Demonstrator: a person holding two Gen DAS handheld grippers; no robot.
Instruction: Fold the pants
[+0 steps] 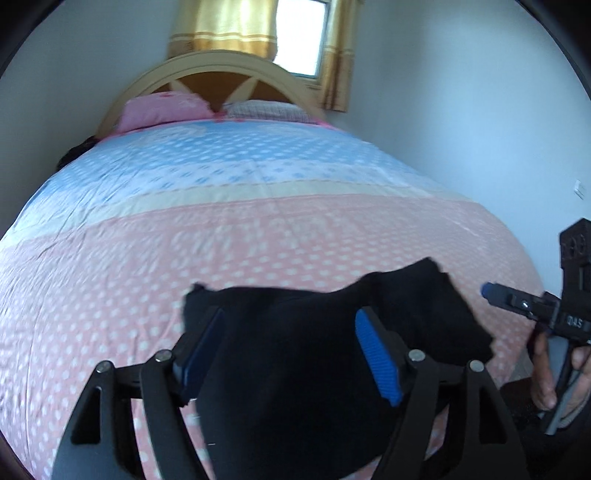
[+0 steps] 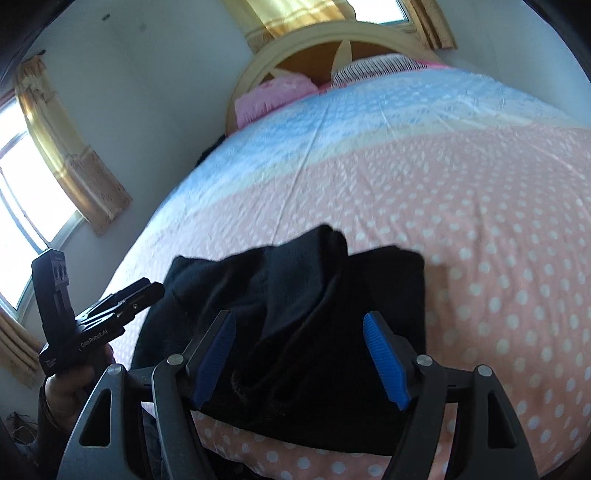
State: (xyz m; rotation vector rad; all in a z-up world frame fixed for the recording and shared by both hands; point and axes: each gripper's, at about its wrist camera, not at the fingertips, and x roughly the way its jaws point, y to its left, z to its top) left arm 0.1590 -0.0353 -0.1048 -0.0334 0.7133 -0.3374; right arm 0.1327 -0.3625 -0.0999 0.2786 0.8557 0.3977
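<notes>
Pink polka-dot bedspread [image 2: 461,221], near edge: black fabric pants [image 2: 295,314] lie bunched. Left tongs [image 1: 291,354] and right tongs [image 2: 299,354] both released, pads clear. Risk: a re-grab may catch only one layer, skewing the fold.

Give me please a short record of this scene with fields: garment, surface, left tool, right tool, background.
garment: black pants, bunched in a heap, not flat
surface: bed with a pink and blue dotted cover
left tool: left tool open, pads not pressing the cloth
right tool: right tool open, above the heap
background: pink pillow, arched headboard, yellow curtains
</notes>
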